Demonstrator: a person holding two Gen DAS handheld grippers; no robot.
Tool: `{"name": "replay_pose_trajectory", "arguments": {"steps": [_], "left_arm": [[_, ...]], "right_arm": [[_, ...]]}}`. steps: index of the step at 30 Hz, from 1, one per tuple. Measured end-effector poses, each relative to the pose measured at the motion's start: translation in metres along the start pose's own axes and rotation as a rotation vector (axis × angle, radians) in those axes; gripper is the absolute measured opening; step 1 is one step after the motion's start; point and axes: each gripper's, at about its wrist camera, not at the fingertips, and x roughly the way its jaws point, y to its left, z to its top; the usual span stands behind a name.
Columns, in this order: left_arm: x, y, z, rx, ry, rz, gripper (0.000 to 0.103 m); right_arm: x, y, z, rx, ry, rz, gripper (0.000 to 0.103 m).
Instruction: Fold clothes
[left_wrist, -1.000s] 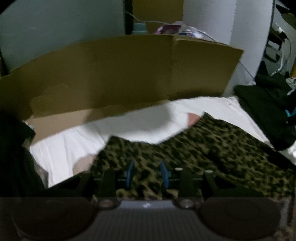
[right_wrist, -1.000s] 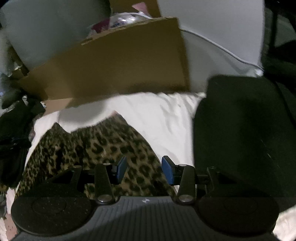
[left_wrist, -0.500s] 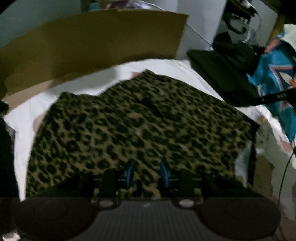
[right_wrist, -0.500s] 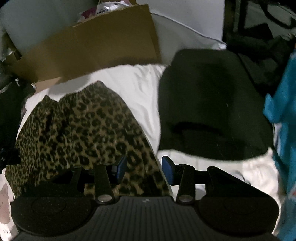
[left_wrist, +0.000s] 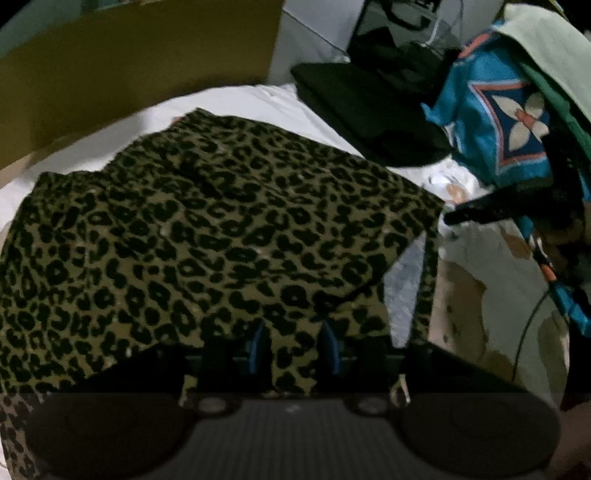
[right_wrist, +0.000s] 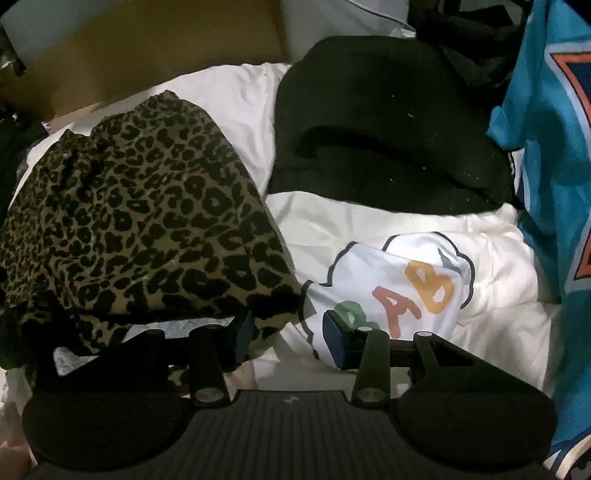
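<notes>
A: What lies on the bed, and where?
B: A leopard-print fabric garment in olive and black (left_wrist: 221, 229), spread over the white bedsheet (right_wrist: 236, 92) on the left part of the bed, its far edge near a brown cardboard sheet (left_wrist: 140, 62) that stands along the bed's far edge.

A: How is the left gripper (left_wrist: 291, 347) posed?
B: It points steeply down over the near edge of the garment. Its blue-padded fingers (left_wrist: 255, 347) are opening, with leopard fabric between them; whether the pads press on the cloth cannot be told, as the view is dark and blurred.

A: And the right gripper (right_wrist: 288, 332)?
B: It also tilts steeply down, at the garment's near right corner. Its fingers stand apart. The left finger (right_wrist: 242, 334) is under or against the garment's hem, while the right finger (right_wrist: 338, 338) is over a white cloth with a cloud outline and coloured letters (right_wrist: 399, 280). Nothing is clamped.

A: What surrounds the garment?
B: A folded black garment (right_wrist: 388, 122) lies at the far right of the bed, well apart from the leopard print. A teal cloth with an orange-bordered pattern (right_wrist: 554, 147) hangs along the right edge. In the left view, part of the other gripper shows as a dark bar (left_wrist: 491, 208) beyond the garment's right corner.
</notes>
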Motion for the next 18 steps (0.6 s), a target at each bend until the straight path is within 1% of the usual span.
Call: {"name": "replay_pose_trajectory", "arguments": {"steps": [4, 7, 10, 13, 15, 17, 18], "left_arm": [[0.004, -0.007, -0.003, 0.003, 0.023, -0.030, 0.039], [0.005, -0.012, -0.007, 0.015, 0.039, -0.054, 0.040], [0.003, -0.016, -0.013, 0.021, 0.064, -0.078, 0.041], [0.000, -0.016, -0.023, 0.004, 0.096, -0.120, 0.044], [0.002, -0.017, -0.031, -0.011, 0.121, -0.143, 0.044], [0.007, -0.019, -0.038, -0.029, 0.142, -0.159, 0.044], [0.009, -0.020, -0.041, -0.036, 0.149, -0.167, 0.044]], "right_arm": [[0.012, -0.002, 0.000, -0.001, -0.006, -0.006, 0.049], [0.017, -0.001, 0.003, -0.040, -0.020, -0.023, 0.049], [0.014, -0.005, 0.010, -0.030, -0.052, -0.032, 0.049], [0.008, -0.010, 0.015, -0.005, -0.096, -0.007, 0.049], [0.010, -0.007, 0.017, -0.020, -0.102, 0.005, 0.044], [0.014, -0.004, 0.018, -0.036, -0.094, 0.023, 0.025], [0.015, -0.003, 0.018, -0.041, -0.092, 0.032, 0.022]]}}
